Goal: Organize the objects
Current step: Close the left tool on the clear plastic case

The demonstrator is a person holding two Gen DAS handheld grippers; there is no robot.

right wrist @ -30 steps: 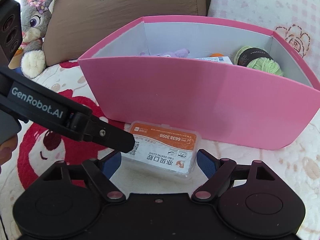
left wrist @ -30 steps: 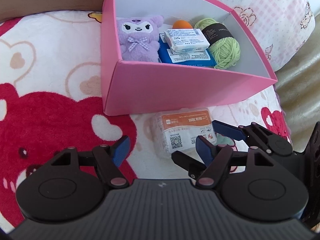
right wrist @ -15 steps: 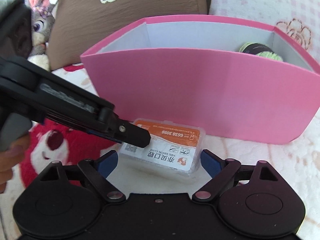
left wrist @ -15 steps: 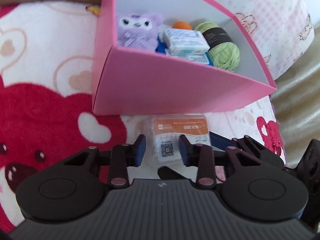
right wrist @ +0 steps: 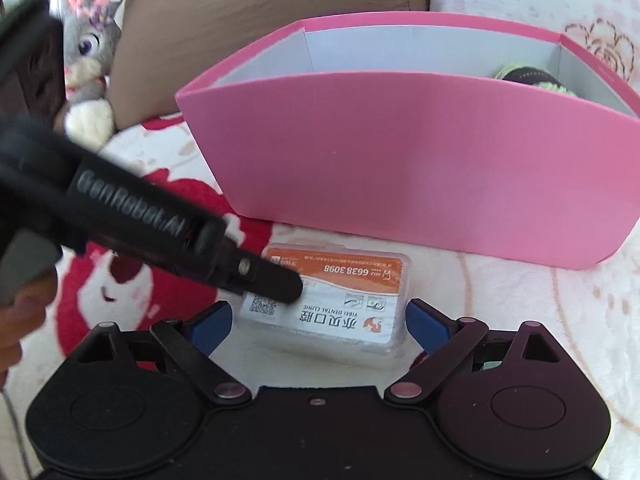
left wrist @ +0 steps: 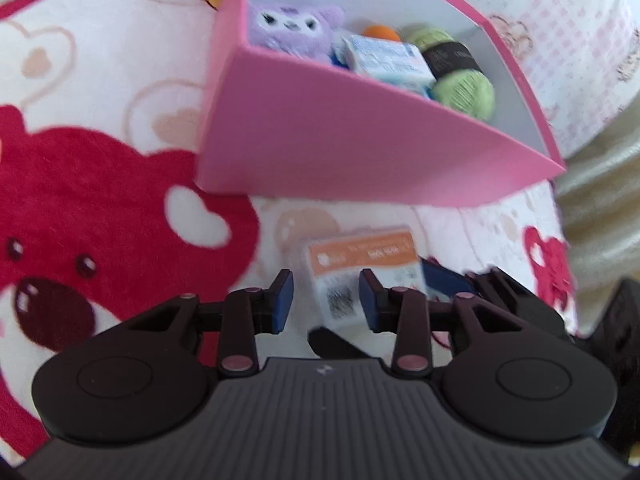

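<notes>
**Q:** What did each claw have, and where was the item?

**A:** The clear dental box (right wrist: pixel 352 276) lay flat on the blanket (right wrist: pixel 520 320), just in front of the pink bin (left wrist: pixel 360 152). My left gripper (left wrist: pixel 324 300) had just narrowed its jaws around 1 end of it. The blur kept me from telling whether both pads pressed. My right gripper (right wrist: pixel 318 326) had just spread wider, with its pads clear of both long ends.

**Q:** How was the step best done?

**A:** I judged 1 firm grip sufficient: confirm contact, lift level, clear the near wall, then lower.

**Q:** What was in the bin?

**A:** There was 1 purple plush (left wrist: pixel 296 28), 1 orange ball (left wrist: pixel 380 32), stacked white-and-blue packets (left wrist: pixel 388 60) and 1 green yarn ball (left wrist: pixel 464 88). It had no dividers.
</notes>
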